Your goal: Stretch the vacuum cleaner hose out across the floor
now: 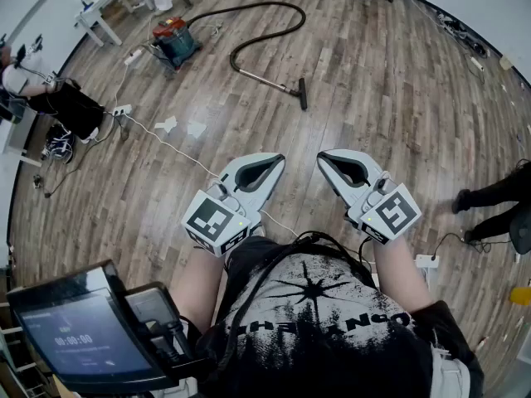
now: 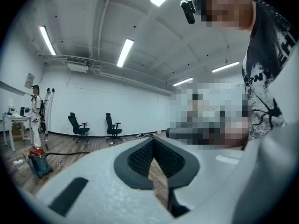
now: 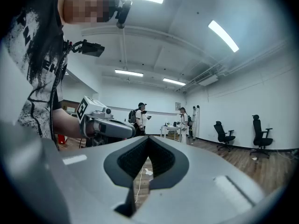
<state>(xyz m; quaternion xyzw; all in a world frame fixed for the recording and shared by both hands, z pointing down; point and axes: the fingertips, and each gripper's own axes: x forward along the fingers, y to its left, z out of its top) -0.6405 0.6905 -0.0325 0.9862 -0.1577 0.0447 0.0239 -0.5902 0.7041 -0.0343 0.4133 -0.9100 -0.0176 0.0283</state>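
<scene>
We hold both grippers level in front of us, near our chest and well apart from the task's thing. The left gripper (image 1: 279, 159) has its fingers together with nothing between them, only floor planks showing through the gap behind the pads. The right gripper (image 1: 323, 157) has its jaws closed too and is just as empty.

The vacuum cleaner (image 1: 174, 40) stands far off to the left on the wooden floor (image 1: 373, 81), beside a white table (image 1: 104, 2). Its drum is the only container we see: teal body, red top on, so we cannot tell what is inside. The hose (image 1: 265, 5) leaves the drum, sweeps away to the right in a loop and curls back toward us, where it joins the wand. The floor head (image 1: 303, 94) lies at the near end, between the drum and our grippers.

A white cable (image 1: 166, 143) trails across the floor from a power strip (image 1: 122, 110) on the left toward us
</scene>
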